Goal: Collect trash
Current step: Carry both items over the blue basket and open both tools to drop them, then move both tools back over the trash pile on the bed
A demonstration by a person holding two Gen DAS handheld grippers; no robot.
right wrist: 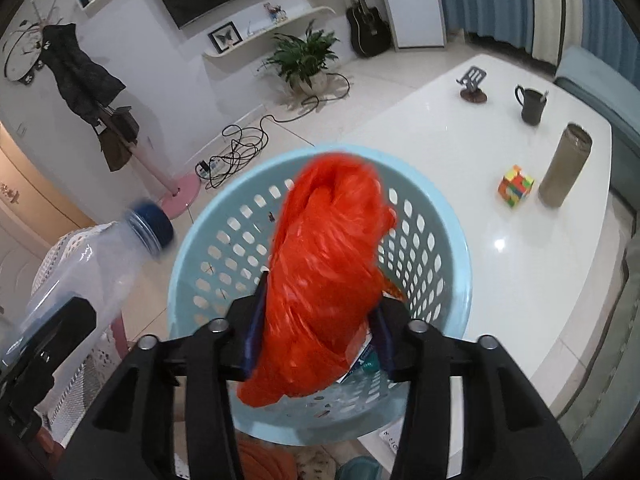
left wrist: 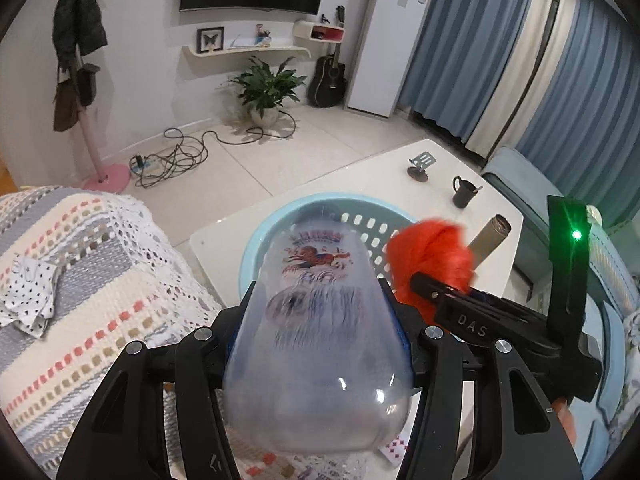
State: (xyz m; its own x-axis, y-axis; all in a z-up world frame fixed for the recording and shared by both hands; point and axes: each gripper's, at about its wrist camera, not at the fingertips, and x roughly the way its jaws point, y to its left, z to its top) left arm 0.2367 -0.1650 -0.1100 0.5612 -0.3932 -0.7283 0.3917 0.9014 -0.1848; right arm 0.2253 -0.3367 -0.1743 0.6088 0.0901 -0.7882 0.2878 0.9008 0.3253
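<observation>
trash is not in the basket (right wrist: 456,240) yet: the left gripper (left wrist: 316,300) squeezes a bottle (left wrist: 316,344) and the right gripper (right wrist: 320,320) squeezes an orange bag (right wrist: 324,264) over it.

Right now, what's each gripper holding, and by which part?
Left gripper: clear plastic bottle, clamped around its lower body. Right gripper: bunched orange plastic bag, clamped across its lower middle.

My two views show a room in soft, even indoor light. Small white glare spots sit on the glossy white desk (right wrist: 500,208). The clear plastic bottle with the blue cap (left wrist: 320,320) and the crumpled orange plastic bag (right wrist: 324,264) look smeared and blurred. Fisheye distortion bends the walls, with black vignetting at the corners.
</observation>
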